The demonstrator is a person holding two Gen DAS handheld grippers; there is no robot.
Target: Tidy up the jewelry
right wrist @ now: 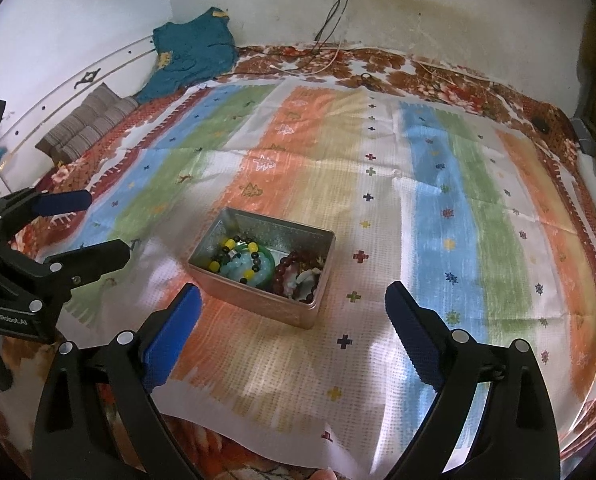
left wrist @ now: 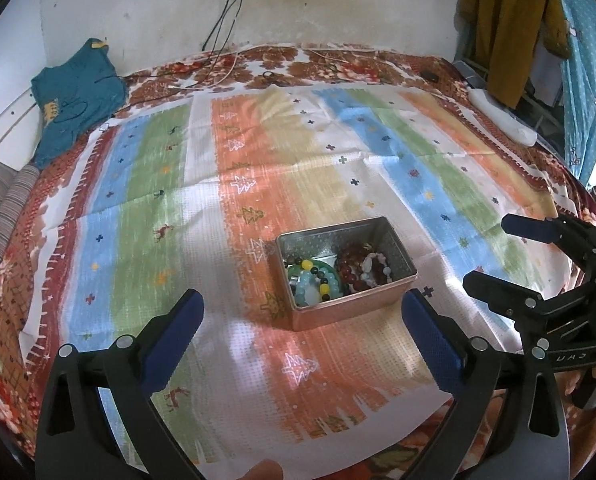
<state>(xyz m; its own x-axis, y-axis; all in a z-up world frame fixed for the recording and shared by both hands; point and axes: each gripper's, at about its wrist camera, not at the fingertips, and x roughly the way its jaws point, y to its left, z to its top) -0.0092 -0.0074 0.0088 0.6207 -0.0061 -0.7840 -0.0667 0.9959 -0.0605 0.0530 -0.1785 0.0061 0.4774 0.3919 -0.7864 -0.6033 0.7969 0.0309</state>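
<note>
- Blue-padded black left gripper (left wrist: 302, 332): jaws spread wide, nothing between them, held over the near part of the striped cloth (left wrist: 225, 208).
- Right gripper (right wrist: 291, 322): also gaping, empty, pads clear of everything; tin sits just beyond its fingertips.
- Each gripper shows in the other's view, side by side, apart, both angled down toward the cloth.
- Metal tin (right wrist: 253, 300): rectangular, lidless, resting on an orange stripe near the cloth's middle, slightly toward its near edge.
- Tin contents: green bangle with pale blue, yellow and dark bead bracelets (right wrist: 243, 260) in one half; dark red bead bracelets (right wrist: 293, 266) with whitish pieces in the other.
- Cloth lies on a floral bedspread (left wrist: 9, 304).
- Far left corner: teal garment (left wrist: 77, 92), striped cushions (right wrist: 85, 124).
- Cables (left wrist: 225, 20) hang down the far wall onto the bedspread.
</note>
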